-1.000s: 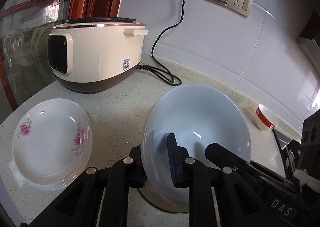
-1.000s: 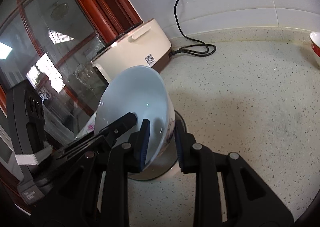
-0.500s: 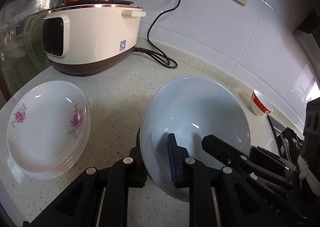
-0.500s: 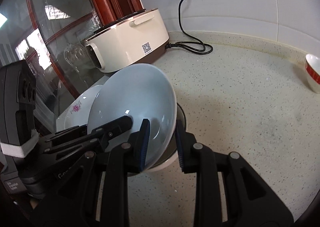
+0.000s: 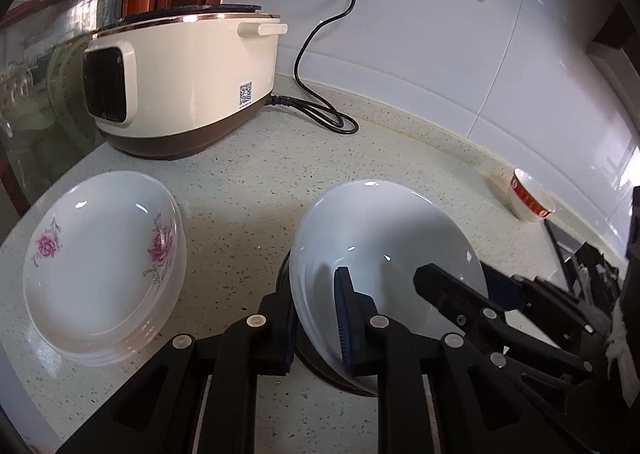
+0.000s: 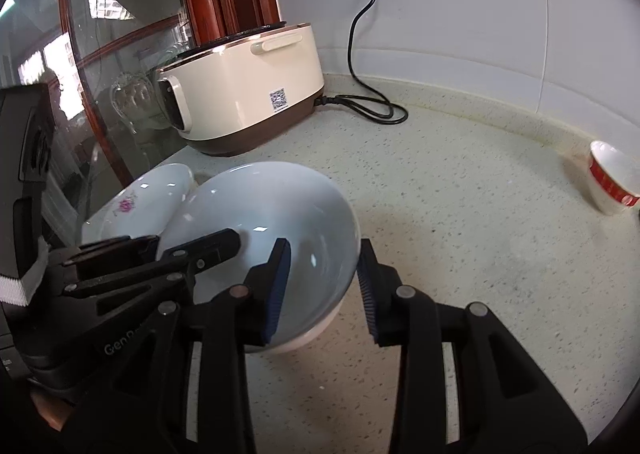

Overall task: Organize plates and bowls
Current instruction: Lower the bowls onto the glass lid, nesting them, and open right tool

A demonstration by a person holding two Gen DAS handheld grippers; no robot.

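A large pale blue-white bowl (image 5: pixel 384 238) sits low over the speckled counter, also in the right wrist view (image 6: pixel 264 209). My left gripper (image 5: pixel 316 314) is shut on its near left rim. My right gripper (image 6: pixel 324 286) straddles the opposite rim with its jaws spread and no longer pinching; its fingers (image 5: pixel 460 290) reach into the bowl in the left view. A stack of white flowered plates (image 5: pixel 100 254) lies left of the bowl, also in the right wrist view (image 6: pixel 140 201). A dark round base shows under the bowl.
A cream cooker (image 5: pixel 184 77) stands at the back left with its black cord (image 5: pixel 320 109) on the counter. A small red-banded bowl (image 5: pixel 528 201) stands by the back wall at right. A glass cabinet door (image 6: pixel 80 53) borders the counter's left edge.
The bowl has come down from a steep tilt to nearly level on the counter. My right gripper's jaws have opened off its rim. The left gripper keeps its grip.
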